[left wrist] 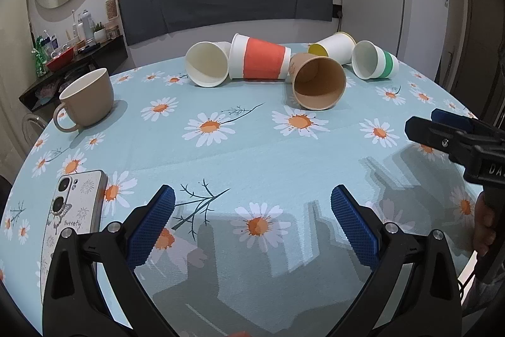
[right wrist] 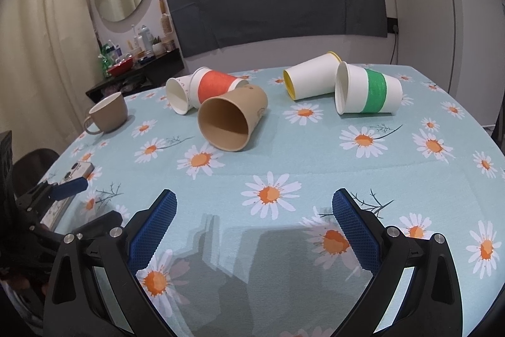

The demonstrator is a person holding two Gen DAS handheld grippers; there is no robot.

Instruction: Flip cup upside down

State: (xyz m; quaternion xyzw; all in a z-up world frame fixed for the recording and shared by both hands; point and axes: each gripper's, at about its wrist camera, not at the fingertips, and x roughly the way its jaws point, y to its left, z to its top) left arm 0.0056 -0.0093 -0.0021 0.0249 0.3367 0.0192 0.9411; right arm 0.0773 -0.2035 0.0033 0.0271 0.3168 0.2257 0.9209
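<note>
Several paper cups lie on their sides at the far part of the table: a plain white cup [left wrist: 206,64], a red-banded cup [left wrist: 260,58], a brown cup [left wrist: 317,81], a white cup with yellow inside [left wrist: 334,48] and a green-banded cup [left wrist: 374,60]. They also show in the right wrist view: brown cup [right wrist: 232,122], red-banded cup [right wrist: 214,86], yellow-lined cup [right wrist: 311,79], green-banded cup [right wrist: 367,89]. A beige mug [left wrist: 88,98] stands upright at far left. My left gripper [left wrist: 252,220] is open and empty above the near cloth. My right gripper [right wrist: 254,223] is open and empty too.
A phone [left wrist: 68,210] lies face down near the left gripper at the table's left edge. The round table wears a blue daisy tablecloth [left wrist: 252,147]. A shelf with bottles [left wrist: 63,49] stands past the left edge, a fridge [left wrist: 394,5] at the back right.
</note>
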